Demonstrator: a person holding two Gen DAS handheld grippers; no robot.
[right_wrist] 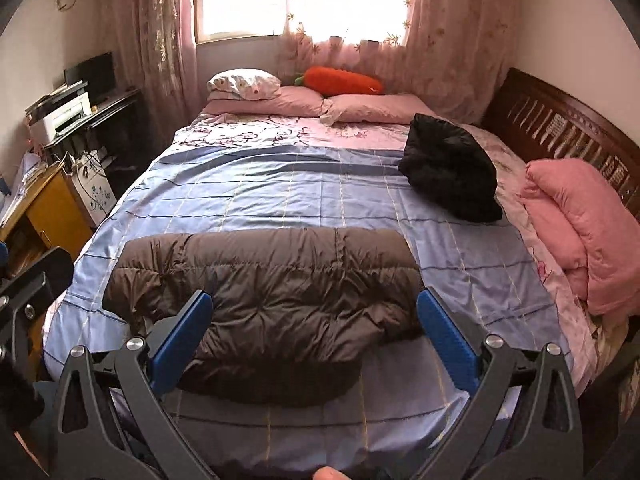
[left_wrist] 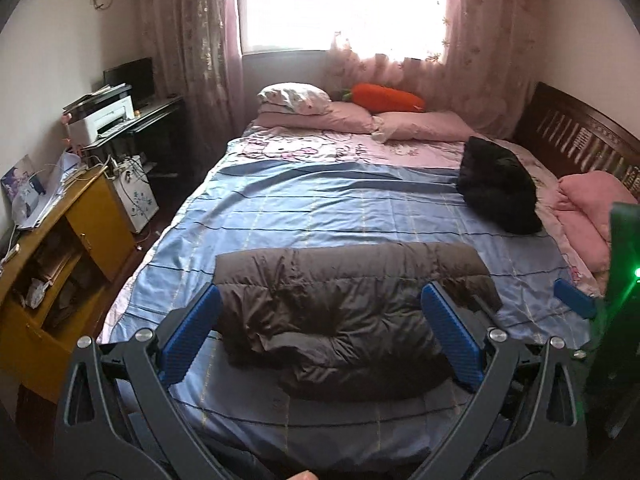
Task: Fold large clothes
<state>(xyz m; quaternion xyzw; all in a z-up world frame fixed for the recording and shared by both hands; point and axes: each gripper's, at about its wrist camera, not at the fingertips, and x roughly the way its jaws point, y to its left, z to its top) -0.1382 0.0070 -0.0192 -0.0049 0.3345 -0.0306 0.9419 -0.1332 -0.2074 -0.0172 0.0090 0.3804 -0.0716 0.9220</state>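
Now brown jacket [left_wrist: 344, 312] folded on blue sheet [left_wrist: 320, 208]; left gripper [left_wrist: 320, 340], right gripper [right_wrist: 316, 336] wide (both empty).

Ahead of the grippers, the brown jacket [right_wrist: 272, 280] is quilted cloth with a slight sheen, lying on a smooth blue bedspread [right_wrist: 280, 192]. The headboard [right_wrist: 560, 128] to the right is dark glossy wood. Gripper pads [right_wrist: 448, 340] are ribbed blue plastic.

the right gripper [left_wrist: 576, 300] shows in the left wrist view only as one blue pad at the edge. the jacket's [right_wrist: 264, 300] near hem hides behind the pads. the pink quilt [right_wrist: 580, 232] is cut off at right. the desk [left_wrist: 60, 248] clutter is too small to tell.
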